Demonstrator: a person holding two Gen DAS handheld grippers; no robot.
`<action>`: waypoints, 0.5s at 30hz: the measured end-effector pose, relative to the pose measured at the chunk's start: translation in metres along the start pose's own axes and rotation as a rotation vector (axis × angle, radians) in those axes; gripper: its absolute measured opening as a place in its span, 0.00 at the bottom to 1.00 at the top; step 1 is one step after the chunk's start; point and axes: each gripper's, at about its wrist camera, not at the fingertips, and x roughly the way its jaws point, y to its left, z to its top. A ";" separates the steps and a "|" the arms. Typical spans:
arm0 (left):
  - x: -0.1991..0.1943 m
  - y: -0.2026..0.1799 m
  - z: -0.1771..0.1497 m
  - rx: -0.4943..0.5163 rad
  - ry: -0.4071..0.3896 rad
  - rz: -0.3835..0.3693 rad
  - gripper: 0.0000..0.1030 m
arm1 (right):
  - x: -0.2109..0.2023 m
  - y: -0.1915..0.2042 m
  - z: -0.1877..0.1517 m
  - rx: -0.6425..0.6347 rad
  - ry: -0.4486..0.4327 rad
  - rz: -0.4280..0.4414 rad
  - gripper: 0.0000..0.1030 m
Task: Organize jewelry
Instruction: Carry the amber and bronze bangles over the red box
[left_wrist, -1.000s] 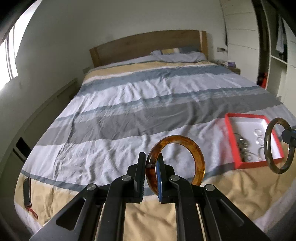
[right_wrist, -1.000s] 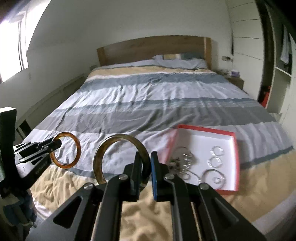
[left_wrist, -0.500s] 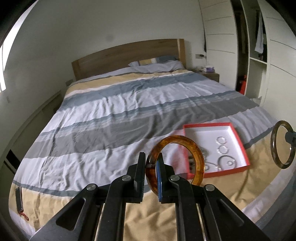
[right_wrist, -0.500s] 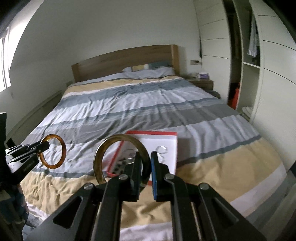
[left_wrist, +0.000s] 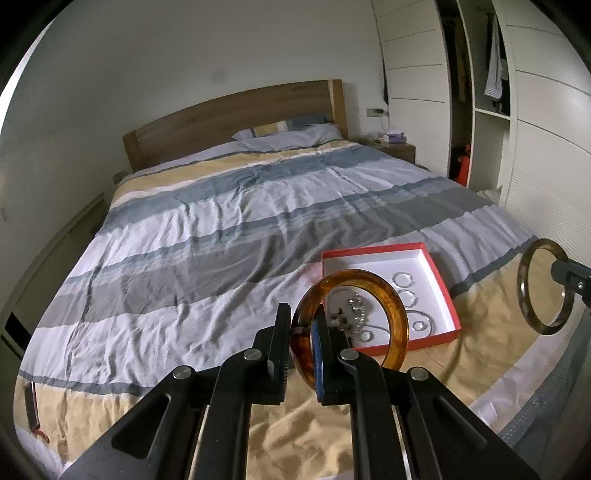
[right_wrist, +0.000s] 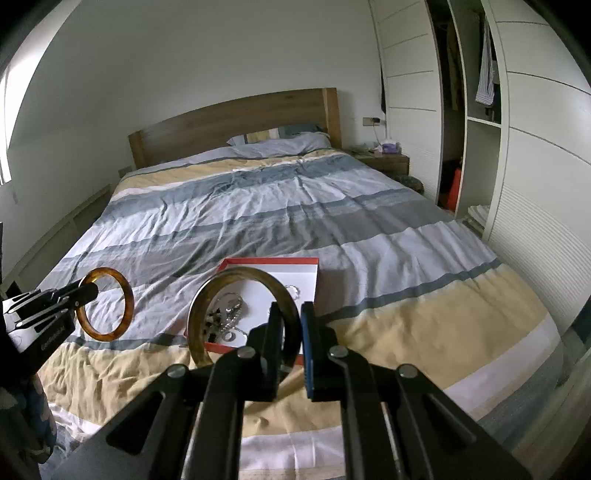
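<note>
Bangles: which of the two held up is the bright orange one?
The amber bangle in the left gripper. The other bangle, in the right gripper, is a duller olive-brown.

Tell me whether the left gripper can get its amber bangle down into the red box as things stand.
Probably yes. The left gripper is shut on the amber bangle in the air, just short of the red box, which lies open on the bed. The right gripper, shut on the olive bangle, holds off to one side.
</note>
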 end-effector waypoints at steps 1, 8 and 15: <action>0.000 -0.002 0.001 0.003 -0.002 -0.003 0.10 | 0.000 0.001 0.000 -0.002 0.000 0.000 0.08; 0.005 -0.008 0.007 0.004 -0.015 -0.024 0.10 | 0.013 0.007 0.003 -0.020 0.011 0.008 0.08; 0.017 -0.011 0.012 0.002 -0.025 -0.042 0.10 | 0.032 0.013 0.009 -0.025 0.024 0.019 0.08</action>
